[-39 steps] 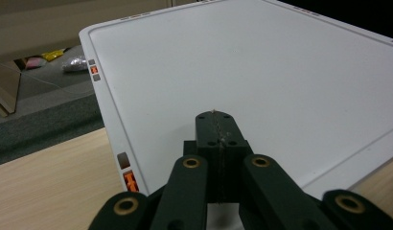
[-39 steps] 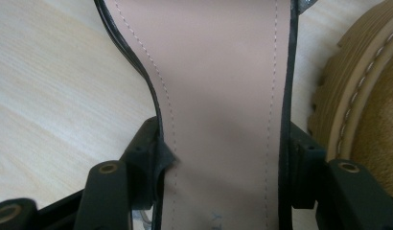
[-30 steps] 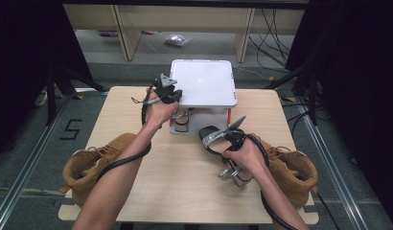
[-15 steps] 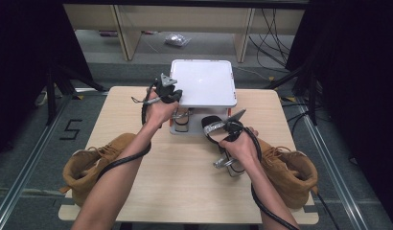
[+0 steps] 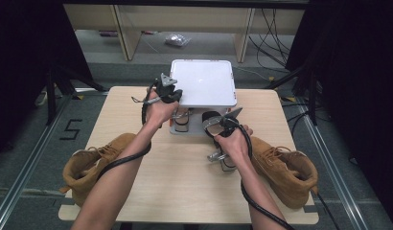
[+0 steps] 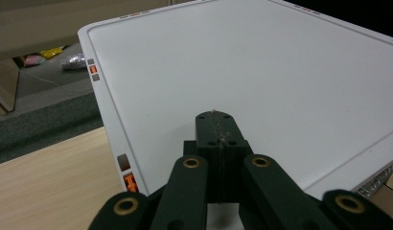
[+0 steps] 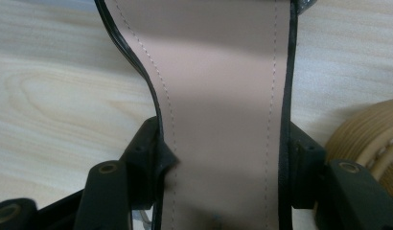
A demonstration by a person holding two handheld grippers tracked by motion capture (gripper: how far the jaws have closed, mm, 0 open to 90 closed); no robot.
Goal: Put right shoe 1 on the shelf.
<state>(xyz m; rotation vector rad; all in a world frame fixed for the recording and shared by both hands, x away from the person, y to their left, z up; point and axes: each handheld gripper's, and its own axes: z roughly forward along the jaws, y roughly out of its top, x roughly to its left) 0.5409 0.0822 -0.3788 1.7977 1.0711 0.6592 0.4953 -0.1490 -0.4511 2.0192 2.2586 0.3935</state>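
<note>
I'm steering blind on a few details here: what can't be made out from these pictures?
- Sandal: toe and heel cut off by the right gripper view's edges; in the high view the right hand covers most of it.
- Shoebox contents: hidden under the white lid and left hand, high view.
- Lid's far corners: cut off in the left gripper view.
- Boot beside the right tongs: a blurred sliver at the right gripper view's edge.

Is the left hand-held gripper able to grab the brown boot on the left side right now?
Probably not right away. The left hand-held gripper is shut and sits up at the white box lid, far from the left boot. Nothing blocks the path, so it would only need to pull back and open.
</note>
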